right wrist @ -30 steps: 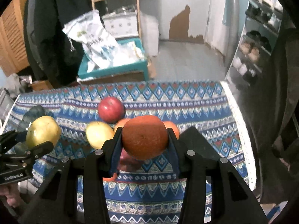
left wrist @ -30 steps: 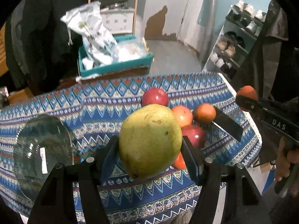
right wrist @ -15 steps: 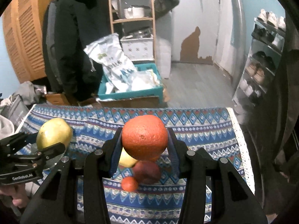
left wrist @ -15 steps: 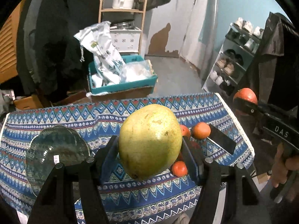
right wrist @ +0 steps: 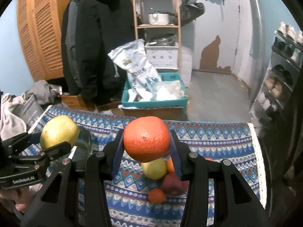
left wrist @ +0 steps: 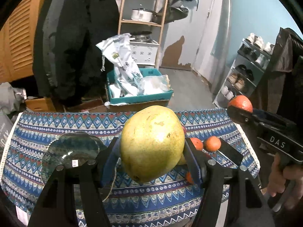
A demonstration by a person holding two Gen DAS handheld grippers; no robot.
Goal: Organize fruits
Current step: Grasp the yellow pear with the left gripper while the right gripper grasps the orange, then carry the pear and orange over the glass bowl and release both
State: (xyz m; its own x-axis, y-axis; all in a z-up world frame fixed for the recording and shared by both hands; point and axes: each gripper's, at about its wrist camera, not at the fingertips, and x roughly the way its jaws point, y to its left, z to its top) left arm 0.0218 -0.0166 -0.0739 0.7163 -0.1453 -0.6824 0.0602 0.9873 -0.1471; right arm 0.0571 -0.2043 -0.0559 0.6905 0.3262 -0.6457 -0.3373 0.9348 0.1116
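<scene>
A big yellow-green pear (left wrist: pixel 152 143) fills the left wrist view, and my left gripper (left wrist: pixel 152 151) is shut on it, high above the patterned tablecloth (left wrist: pixel 37 132). An orange (right wrist: pixel 146 139) sits pinched in my right gripper (right wrist: pixel 146 147), also lifted well over the table. Each gripper shows in the other view: the right gripper (left wrist: pixel 242 111) with the orange (left wrist: pixel 240 103) at the right, the left gripper (right wrist: pixel 55 143) with the pear (right wrist: pixel 59 130) at the left. Below lie a yellow fruit (right wrist: pixel 153 168), a dark red fruit (right wrist: pixel 173 184) and small orange fruits (left wrist: pixel 213 143). A glass plate (left wrist: pixel 73 151) rests on the cloth's left side.
Past the table's far edge stand a teal crate (left wrist: pixel 140 96) with white bags, a wooden shelf (left wrist: pixel 142 19) with pots, and a hanging black coat (left wrist: pixel 75 37). A shoe rack (left wrist: pixel 246 71) lines the right wall. A hand (left wrist: pixel 284 179) holds the right gripper's handle.
Both grippers have risen with their fruit and drawn back, so the table sits lower and smaller and more of the room shows. Neither grip has altered.
</scene>
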